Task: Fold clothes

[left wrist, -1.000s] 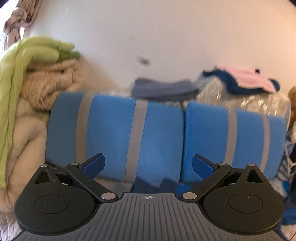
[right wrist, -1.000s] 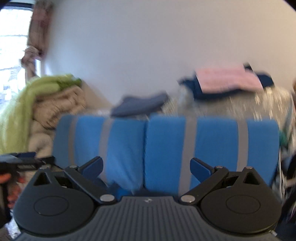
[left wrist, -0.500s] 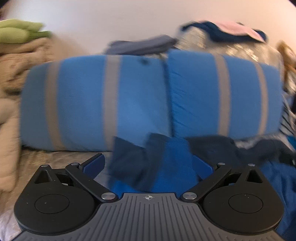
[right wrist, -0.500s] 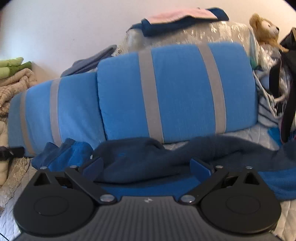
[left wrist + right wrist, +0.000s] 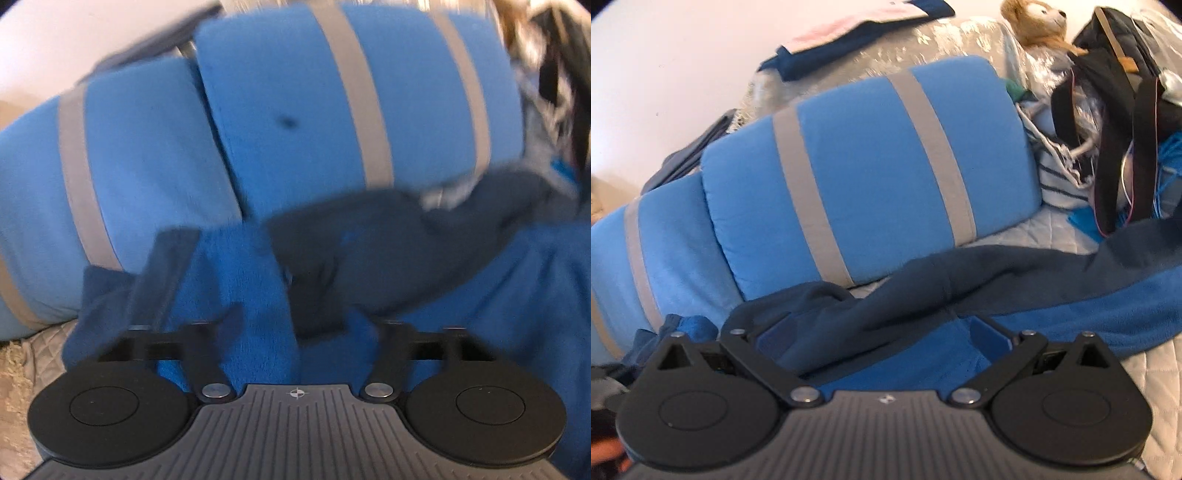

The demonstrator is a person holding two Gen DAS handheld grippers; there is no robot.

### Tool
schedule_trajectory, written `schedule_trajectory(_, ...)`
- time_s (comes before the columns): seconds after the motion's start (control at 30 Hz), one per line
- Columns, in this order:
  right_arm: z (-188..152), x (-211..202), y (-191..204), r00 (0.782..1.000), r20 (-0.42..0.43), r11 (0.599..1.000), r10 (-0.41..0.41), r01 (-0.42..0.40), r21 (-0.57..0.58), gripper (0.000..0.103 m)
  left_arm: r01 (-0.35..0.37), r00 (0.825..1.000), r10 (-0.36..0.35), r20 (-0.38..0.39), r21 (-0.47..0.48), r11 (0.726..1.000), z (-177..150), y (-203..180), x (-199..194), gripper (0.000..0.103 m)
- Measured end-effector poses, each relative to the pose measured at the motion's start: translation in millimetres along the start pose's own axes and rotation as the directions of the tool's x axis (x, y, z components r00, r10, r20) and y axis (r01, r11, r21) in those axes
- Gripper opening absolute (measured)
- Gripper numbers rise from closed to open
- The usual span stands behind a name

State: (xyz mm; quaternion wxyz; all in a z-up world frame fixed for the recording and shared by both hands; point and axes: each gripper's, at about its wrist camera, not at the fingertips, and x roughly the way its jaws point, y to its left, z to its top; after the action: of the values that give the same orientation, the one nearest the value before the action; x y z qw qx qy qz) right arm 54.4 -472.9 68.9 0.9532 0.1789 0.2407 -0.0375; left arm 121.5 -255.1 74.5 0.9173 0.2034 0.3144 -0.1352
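Both grippers had dropped from facing the wall and the tops of the striped cushions point(image 5: 864, 173) to hanging low over the blue fleece garment point(image 5: 1052, 295) spread on the quilted bedcover point(image 5: 1027, 232). In the left wrist view, the left gripper point(image 5: 295, 314) had just been closing, and its jaws stood drawn in around a bunched fold of the fleece, bright blue with a dark navy band, at the garment's end beside the cushions; the picture was too blurred to show the pads themselves. In the right wrist view, the right gripper point(image 5: 882, 336) stood spread wide, with the navy edge of the fleece lying loose between its blue pads point(image 5: 990, 334), not pinched. A teddy bear point(image 5: 1034, 22) sat behind.
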Motion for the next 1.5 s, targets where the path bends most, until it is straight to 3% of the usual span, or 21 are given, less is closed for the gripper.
schedule_trajectory(0.17, 0, 2, 0, 1.0, -0.016, 1.0, 0.017, -0.017, -0.001, 0.103, -0.02, 0.999, 0.02, -0.034, 0.014, 1.0, -10, 17, -11, 0.009)
schedule_trajectory(0.43, -2, 3, 0, 0.998, -0.043, 0.999, 0.048, -0.048, 0.005, 0.103, -0.107, 0.992, 0.119, -0.049, 0.202, 0.973, -47, 43, -49, 0.008)
schedule_trajectory(0.67, -5, 6, -1, 0.996, -0.07, 0.999, 0.049, -0.049, 0.014, 0.103, -0.138, 0.986, 0.151, -0.069, 0.168, 0.976, -70, 59, -58, 0.012)
schedule_trajectory(0.7, -5, 6, 0, 0.996, -0.073, 0.999, 0.051, -0.05, 0.012, 0.103, -0.139, 0.987, 0.15, -0.058, 0.167, 0.976, -70, 56, -60, 0.015)
schedule_trajectory(0.73, -6, 6, 0, 0.996, -0.075, 0.999, 0.053, -0.052, 0.011, 0.103, -0.151, 0.986, 0.16, -0.038, 0.174, 0.973, -71, 52, -63, 0.03)
schedule_trajectory(0.8, -6, 6, 0, 0.995, -0.079, 0.998, 0.055, -0.054, 0.01, 0.103, -0.184, 0.983, 0.184, 0.02, 0.195, 0.963, -71, 41, -70, 0.048)
schedule_trajectory(0.83, -6, 6, 0, 0.995, -0.082, 0.998, 0.055, -0.054, 0.009, 0.103, -0.188, 0.982, 0.181, 0.052, 0.202, 0.961, -70, 37, -74, 0.05)
schedule_trajectory(0.9, -6, 7, 0, 0.995, -0.086, 0.998, 0.056, -0.055, 0.01, 0.103, -0.181, 0.982, 0.163, 0.099, 0.212, 0.96, -66, 30, -80, 0.05)
schedule_trajectory(1.1, -7, 9, -1, 0.994, -0.098, 0.998, 0.056, -0.055, 0.016, 0.103, -0.146, 0.985, 0.12, 0.126, 0.229, 0.962, -54, 13, -73, 0.05)
schedule_trajectory(1.4, -7, 11, -2, 0.992, -0.106, 0.998, 0.067, -0.065, 0.018, 0.103, -0.161, 0.986, 0.152, 0.064, 0.191, 0.968, -34, 8, -36, 0.049)
schedule_trajectory(1.47, -7, 11, -2, 0.992, -0.107, 0.998, 0.07, -0.069, 0.014, 0.103, -0.183, 0.983, 0.178, 0.047, 0.158, 0.97, -30, 12, -28, 0.044)
schedule_trajectory(1.5, -7, 12, -2, 0.992, -0.108, 0.997, 0.071, -0.07, 0.012, 0.103, -0.188, 0.982, 0.184, 0.037, 0.139, 0.972, -28, 15, -26, 0.034)
